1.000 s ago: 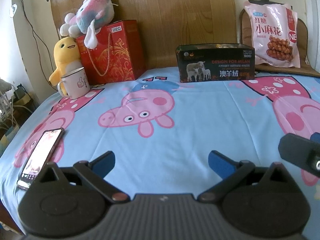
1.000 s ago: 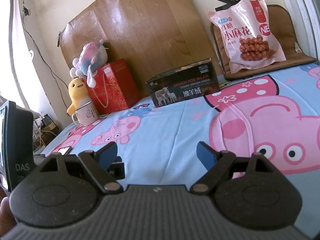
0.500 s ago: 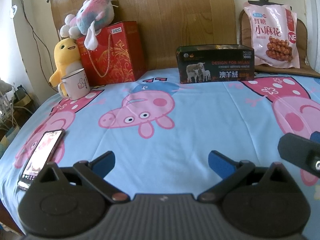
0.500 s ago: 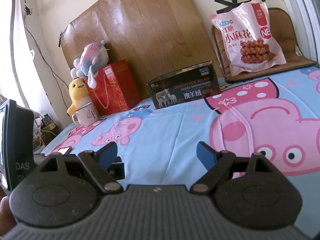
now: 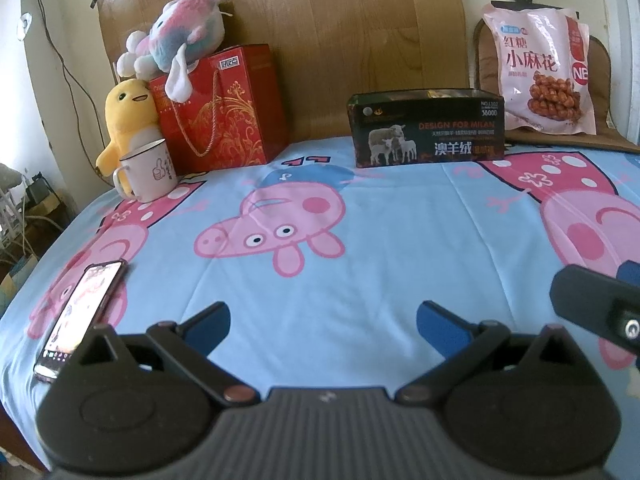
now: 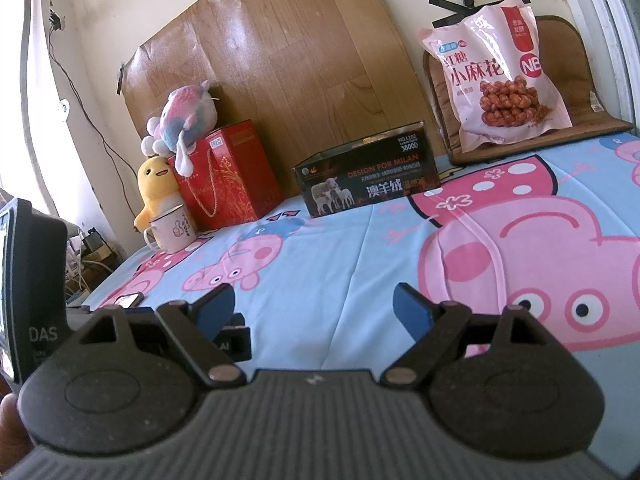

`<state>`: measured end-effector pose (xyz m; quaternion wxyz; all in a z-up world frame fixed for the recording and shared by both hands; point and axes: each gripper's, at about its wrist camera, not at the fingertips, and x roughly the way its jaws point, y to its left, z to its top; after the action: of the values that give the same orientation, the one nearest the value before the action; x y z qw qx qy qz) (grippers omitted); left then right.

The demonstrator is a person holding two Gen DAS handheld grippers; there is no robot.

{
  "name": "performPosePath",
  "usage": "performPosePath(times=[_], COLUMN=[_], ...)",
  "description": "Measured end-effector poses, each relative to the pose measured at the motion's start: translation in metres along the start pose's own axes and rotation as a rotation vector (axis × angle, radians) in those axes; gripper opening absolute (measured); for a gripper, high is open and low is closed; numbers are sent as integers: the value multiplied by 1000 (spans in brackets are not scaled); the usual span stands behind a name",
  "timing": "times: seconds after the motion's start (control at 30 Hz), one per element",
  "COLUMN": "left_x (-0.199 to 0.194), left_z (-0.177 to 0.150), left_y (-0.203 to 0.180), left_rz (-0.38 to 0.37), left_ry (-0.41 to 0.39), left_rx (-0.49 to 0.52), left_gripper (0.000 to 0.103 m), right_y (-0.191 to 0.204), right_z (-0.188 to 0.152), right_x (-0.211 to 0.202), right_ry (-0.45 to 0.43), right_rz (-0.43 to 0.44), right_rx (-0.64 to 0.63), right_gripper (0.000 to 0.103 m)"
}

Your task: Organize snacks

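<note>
Both hand-held grippers [image 5: 322, 320] [image 6: 314, 306] (spread wide) face snack bag [image 6: 494, 76].

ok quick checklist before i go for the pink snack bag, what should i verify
1. Left claw open and empty: ok.
2. Right claw open and empty: ok.
3. Pink snack bag in view, leaning upright on the brown cushion at the far right: ok.
4. Path over the bedsheet from the right claw to the bag free of objects: ok.
5. Dark box open on top to take snacks: ok; what is inside and how much room is left: cannot tell.
6. Phone lies close beside the left claw, risk of a knock: not ok.
</note>
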<state>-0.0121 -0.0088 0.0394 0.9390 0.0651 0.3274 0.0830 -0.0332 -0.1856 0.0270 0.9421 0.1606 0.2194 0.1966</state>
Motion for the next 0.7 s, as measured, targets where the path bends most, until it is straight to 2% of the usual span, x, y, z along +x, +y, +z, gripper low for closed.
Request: performPosePath(times=[0.47, 0.7], left_x=[0, -2], left_z=[-1, 0], left_y=[-1, -2], left_rz=[-5, 20], left_ry=[0, -17], left_rx=[-2, 6], left_gripper=[103, 103], right_y=[0, 0], right_z=[0, 0], right_x=[0, 0], right_ry=[0, 0], right_rz=[0, 1], right_rx=[0, -1], right_gripper=[88, 88])
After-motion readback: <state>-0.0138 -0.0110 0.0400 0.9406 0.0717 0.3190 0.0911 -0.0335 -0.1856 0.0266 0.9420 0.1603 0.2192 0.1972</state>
